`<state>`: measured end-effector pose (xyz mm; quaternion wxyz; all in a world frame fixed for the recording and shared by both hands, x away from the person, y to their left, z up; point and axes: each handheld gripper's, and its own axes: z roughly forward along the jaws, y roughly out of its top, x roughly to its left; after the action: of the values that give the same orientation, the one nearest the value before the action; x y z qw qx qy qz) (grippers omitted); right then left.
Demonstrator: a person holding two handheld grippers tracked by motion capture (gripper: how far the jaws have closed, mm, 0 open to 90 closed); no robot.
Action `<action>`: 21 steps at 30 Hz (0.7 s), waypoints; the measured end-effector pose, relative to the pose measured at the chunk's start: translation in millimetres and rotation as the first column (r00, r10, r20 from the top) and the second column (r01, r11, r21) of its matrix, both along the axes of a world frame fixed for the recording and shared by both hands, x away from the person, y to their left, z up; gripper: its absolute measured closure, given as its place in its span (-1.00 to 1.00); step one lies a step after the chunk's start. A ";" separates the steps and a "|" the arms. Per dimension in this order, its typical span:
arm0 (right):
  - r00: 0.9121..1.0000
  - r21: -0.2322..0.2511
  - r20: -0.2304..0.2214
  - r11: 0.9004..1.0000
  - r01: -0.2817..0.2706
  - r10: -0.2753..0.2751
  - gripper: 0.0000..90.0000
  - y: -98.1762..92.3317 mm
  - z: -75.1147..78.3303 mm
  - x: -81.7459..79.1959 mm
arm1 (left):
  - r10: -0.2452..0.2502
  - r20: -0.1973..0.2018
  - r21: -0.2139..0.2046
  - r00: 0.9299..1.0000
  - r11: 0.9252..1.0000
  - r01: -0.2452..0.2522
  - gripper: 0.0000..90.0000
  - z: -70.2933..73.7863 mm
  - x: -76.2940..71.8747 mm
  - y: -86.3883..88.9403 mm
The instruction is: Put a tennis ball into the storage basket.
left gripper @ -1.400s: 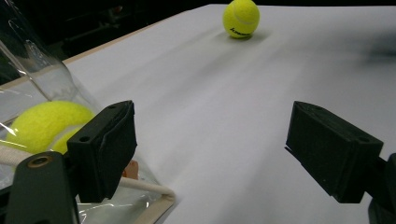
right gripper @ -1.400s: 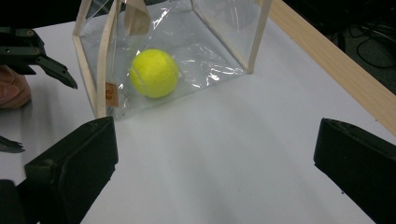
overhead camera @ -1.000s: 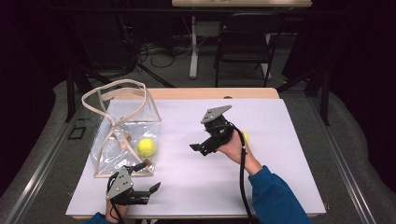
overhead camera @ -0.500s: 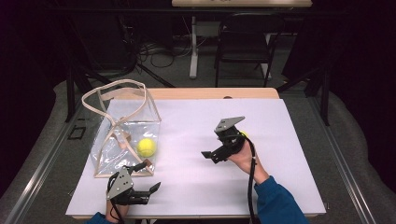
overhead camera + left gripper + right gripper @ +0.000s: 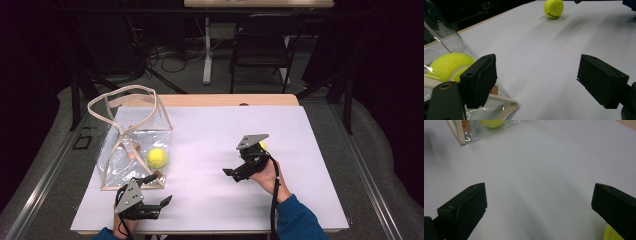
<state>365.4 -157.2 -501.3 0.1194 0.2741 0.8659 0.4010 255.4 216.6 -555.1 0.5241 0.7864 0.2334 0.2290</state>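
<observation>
A clear plastic bag with beige handles stands at the table's left, and a yellow tennis ball lies inside it. A second tennis ball rests on the white table, just behind my right gripper, which hovers open and empty right of centre. In the right gripper view this ball peeks out beside the right-hand jaw. My left gripper sits open at the bag's near corner. In the left gripper view the bagged ball is behind its left-hand jaw and the loose ball lies far ahead.
A white sheet covers the tabletop, with a wooden edge at the back. Dark chairs and cables stand on the floor beyond. The bag's beige-edged corner appears at the top of the right gripper view.
My right gripper has drawn back to the right and toward the near edge, away from the bag, staying open. The left gripper, the bag and both balls have not moved.
</observation>
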 end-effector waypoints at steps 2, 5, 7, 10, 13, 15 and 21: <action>1.000 0.000 0.001 1.000 0.003 -0.003 -1.00 -1.6 0.1 -1.1 | -0.001 0.001 0.000 1.000 1.000 0.001 -0.64 -0.3 0.4 -0.2; 1.000 0.003 -0.003 1.000 0.009 -0.009 -1.00 -5.0 -0.6 -2.9 | -0.001 0.000 0.002 1.000 1.000 0.001 -0.64 0.0 -0.1 0.2; 1.000 0.003 -0.005 1.000 0.015 -0.015 -1.00 -7.2 -1.5 -4.1 | 0.000 0.001 0.003 1.000 1.000 0.000 -0.64 0.0 -0.3 0.1; 1.000 -0.008 0.002 1.000 0.027 -0.027 -1.00 -9.6 -2.5 -6.5 | 0.001 0.004 0.003 1.000 1.000 -0.001 -0.64 0.2 -0.6 0.2; 1.000 -0.010 0.001 1.000 0.029 -0.029 -1.00 -10.8 -4.0 -8.0 | 0.001 0.004 0.003 1.000 1.000 -0.001 -0.64 0.2 -0.7 0.2; 0.999 -0.015 -0.001 0.999 0.033 -0.033 -1.00 -11.8 -5.0 -9.3 | 0.001 0.004 0.004 1.000 1.000 -0.001 -0.64 0.2 -0.7 0.0; 0.999 -0.023 0.007 0.999 0.039 -0.039 -1.00 -15.3 -7.5 -11.6 | -0.001 0.002 0.005 1.000 1.000 0.001 -0.64 0.1 -1.0 0.0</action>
<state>353.7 -172.5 -508.8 0.1333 0.2880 0.8647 0.3893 254.5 216.5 -555.0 0.5226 0.7875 0.2322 0.2301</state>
